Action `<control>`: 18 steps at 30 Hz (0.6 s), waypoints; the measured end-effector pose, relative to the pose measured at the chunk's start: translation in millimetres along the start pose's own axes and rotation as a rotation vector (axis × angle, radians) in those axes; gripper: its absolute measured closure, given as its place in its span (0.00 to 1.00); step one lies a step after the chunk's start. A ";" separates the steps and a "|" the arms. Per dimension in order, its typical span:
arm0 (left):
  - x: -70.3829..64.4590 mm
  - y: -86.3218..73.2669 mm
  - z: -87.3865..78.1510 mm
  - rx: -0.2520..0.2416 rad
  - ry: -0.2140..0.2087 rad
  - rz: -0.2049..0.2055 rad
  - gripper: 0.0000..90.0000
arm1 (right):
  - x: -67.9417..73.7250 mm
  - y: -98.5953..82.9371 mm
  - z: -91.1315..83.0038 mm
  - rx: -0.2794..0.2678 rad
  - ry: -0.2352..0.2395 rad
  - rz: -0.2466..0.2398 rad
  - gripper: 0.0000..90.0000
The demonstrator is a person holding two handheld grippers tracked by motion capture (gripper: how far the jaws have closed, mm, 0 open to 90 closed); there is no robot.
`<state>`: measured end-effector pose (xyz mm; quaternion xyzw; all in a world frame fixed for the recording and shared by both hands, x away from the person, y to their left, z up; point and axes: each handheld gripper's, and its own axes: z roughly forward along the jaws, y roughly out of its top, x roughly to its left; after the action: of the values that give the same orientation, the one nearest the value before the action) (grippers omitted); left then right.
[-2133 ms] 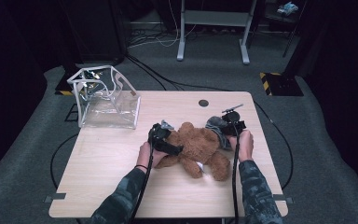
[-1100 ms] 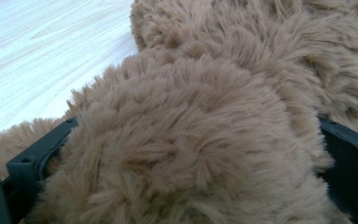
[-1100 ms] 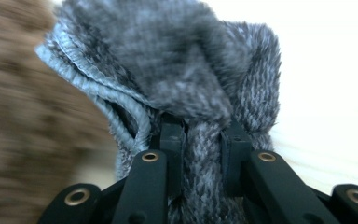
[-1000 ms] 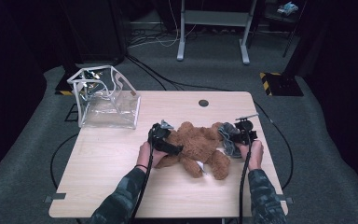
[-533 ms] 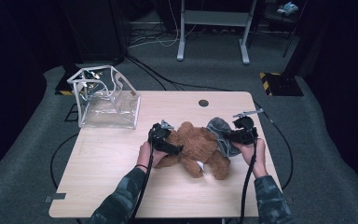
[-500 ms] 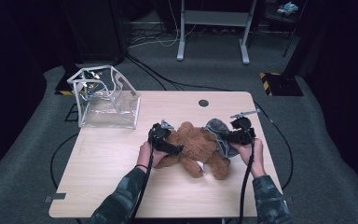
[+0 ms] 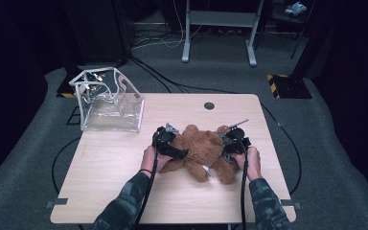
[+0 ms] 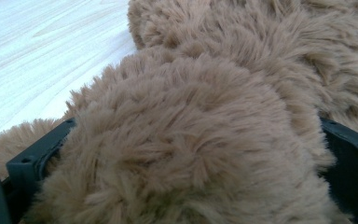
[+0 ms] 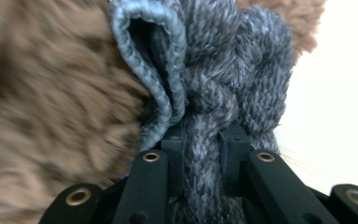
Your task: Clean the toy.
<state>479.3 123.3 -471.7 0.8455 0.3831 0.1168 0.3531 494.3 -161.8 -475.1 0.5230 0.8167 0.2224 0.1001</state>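
Pale wood table (image 7: 105,191) carries a bear (image 7: 202,151) mid-table. Left gripper (image 7: 165,143) has its jaws spread around a furry limb, steadying it, while right gripper (image 9: 204,154) clamps grey knit (image 9: 223,70), seemingly pulling it off.

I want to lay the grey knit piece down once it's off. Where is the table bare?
Bare: the near-left stretch of the table, between the clear bag and the front edge. Crowded: around the teddy bear, flanked by both grippers.

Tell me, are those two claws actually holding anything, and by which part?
Yes. The right gripper pinches a fold of the grey knitted garment on the teddy bear. The left gripper has a furry limb of the bear between its jaws.
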 end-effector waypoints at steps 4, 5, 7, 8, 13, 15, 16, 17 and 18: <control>1.6 -0.7 -0.5 -0.001 -0.007 -0.005 0.00 | -6.8 -1.1 -18.6 -0.016 -0.020 -0.003 0.84; 2.1 -0.7 -0.4 -0.001 -0.008 -0.005 0.00 | -9.5 -1.2 -28.3 -0.041 -0.018 0.011 0.84; 1.9 -0.5 -0.1 0.000 -0.006 -0.004 0.00 | -13.3 -0.7 -49.2 -0.098 0.017 0.032 0.84; 1.8 -0.4 0.0 0.000 -0.005 -0.003 0.00 | -13.0 -0.4 -58.7 -0.130 0.037 0.034 0.84; 1.5 -0.2 0.1 0.002 -0.002 -0.003 0.00 | 5.0 6.5 -71.0 -0.159 0.107 0.003 0.84; 1.1 -0.1 0.1 0.003 0.002 0.000 0.00 | 10.9 8.3 -60.1 -0.139 0.098 -0.017 0.84; 0.8 -0.2 0.3 0.001 0.005 -0.001 0.00 | 11.8 8.6 -54.4 -0.129 0.094 -0.018 0.84; 1.0 0.0 0.3 0.005 0.001 0.001 0.00 | 11.0 8.4 -49.1 -0.128 0.095 -0.010 0.84; 1.0 -0.1 0.7 0.000 0.000 -0.002 0.00 | 8.7 7.9 -45.2 -0.126 0.105 0.004 0.84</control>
<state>480.3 123.8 -472.3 0.8450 0.3842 0.1167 0.3532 479.1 -162.9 -431.0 0.5050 0.8041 0.3006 0.0895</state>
